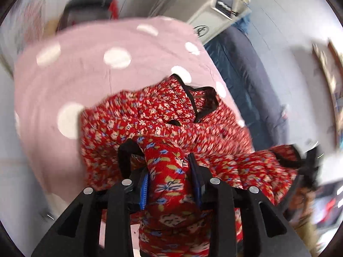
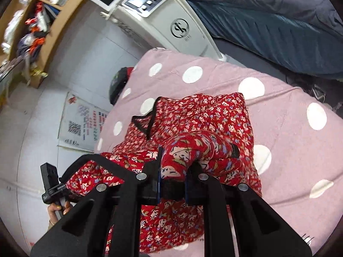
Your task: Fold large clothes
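A red floral garment [image 1: 163, 115] with black neckline trim lies bunched on a pink cover with white dots [image 1: 75, 68]. My left gripper [image 1: 159, 155] is shut on a thick roll of its fabric, lifted off the cover. In the right wrist view my right gripper [image 2: 176, 160] is shut on another fold of the same garment [image 2: 203, 115], close to a black-edged hem. The garment hangs stretched between the two grippers. The other tool shows at the right edge [image 1: 308, 162] of the left wrist view, and at lower left [image 2: 50, 180] of the right wrist view, held by a hand [image 2: 57, 212].
A white machine with a control panel [image 2: 154, 6] stands past the cover's far edge. A dark blue quilt [image 2: 278, 32] lies beside it. A wooden shelf full of items [image 2: 42, 21], a printed sheet [image 2: 83, 122] and a dark rounded object [image 2: 118, 83] are on the left.
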A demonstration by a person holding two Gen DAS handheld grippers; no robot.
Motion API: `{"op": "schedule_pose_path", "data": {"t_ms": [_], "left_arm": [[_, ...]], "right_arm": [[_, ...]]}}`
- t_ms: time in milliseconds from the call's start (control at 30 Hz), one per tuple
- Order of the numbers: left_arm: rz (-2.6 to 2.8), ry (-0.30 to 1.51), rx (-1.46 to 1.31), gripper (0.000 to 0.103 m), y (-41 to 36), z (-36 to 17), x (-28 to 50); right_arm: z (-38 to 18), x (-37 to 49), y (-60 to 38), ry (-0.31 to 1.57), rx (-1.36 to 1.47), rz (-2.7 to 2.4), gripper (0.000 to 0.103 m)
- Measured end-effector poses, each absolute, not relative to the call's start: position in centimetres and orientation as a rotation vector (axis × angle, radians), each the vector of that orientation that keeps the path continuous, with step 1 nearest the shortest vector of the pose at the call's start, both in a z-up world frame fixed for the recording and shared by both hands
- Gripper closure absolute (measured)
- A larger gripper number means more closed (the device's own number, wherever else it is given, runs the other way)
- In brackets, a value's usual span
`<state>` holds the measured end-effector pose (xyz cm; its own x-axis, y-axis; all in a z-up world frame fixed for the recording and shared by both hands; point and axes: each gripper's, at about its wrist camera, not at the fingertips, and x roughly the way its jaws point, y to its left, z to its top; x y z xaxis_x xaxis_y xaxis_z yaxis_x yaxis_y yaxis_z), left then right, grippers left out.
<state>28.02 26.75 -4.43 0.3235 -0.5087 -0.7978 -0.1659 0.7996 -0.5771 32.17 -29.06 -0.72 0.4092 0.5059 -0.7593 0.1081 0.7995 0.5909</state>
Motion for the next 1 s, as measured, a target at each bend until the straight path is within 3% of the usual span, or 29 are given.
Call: {"op": "schedule_pose_path", "data": {"t_ms": [167,233,333,433,567,667,1000], "left_arm": [[-0.334,1.200,-0.833,0.056,30.4,-4.2,27.9],[-0.284,1.164,-0.784,0.039,31.7,-2.9,27.7],[-0.204,1.118,-0.662,0.029,33.1,-1.1,27.3],[-0.173,1.140,-0.527,0.027,32.4,-1.1,27.1],[-0.141,1.149,-0.382,0.024,30.3,-2.0,26.2],[-0.130,1.162,-0.352,0.020,28.7,-3.3,26.0],[-0.072,1.161,-0.245,0.017,27.3,-5.1,24.5]], "right_arm": [[-4.1,34.9,-28.0,1.203,0.645,0.204,0.088],[-5.1,35.6,-27.7,1.227,0.633,0.174,0.086],[-6.3,36.5,-27.3,1.250,0.619,0.137,0.082],[-6.8,36.8,-26.9,1.251,0.644,0.130,0.071],[-5.7,36.7,-26.1,1.207,0.650,0.164,0.042],[-3.4,35.8,-25.8,1.157,0.606,0.190,0.030],[-0.9,31.0,-30.1,1.104,0.426,0.091,0.029]]}}
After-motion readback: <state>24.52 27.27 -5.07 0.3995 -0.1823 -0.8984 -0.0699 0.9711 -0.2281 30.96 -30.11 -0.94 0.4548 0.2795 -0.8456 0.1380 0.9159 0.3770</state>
